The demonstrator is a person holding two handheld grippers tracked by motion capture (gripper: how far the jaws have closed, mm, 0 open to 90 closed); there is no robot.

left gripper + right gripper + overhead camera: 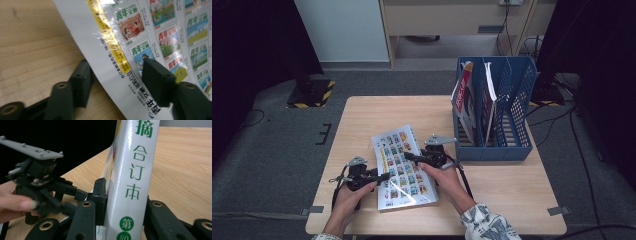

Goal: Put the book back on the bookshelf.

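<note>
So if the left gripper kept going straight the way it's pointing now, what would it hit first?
Most likely the magazine: the left gripper points toward its near edge, and the left gripper view shows that edge between the two fingers. Beyond it is the right gripper, though depth is hard to judge.

magazine [130, 177]: spine cut off at 12 and 6 o'clock | small cover print [120, 62]: blurred, unreadable

On the wooden table [362, 120], both grippers meet a magazine [404, 167] beside a blue file rack [512, 100].
</note>
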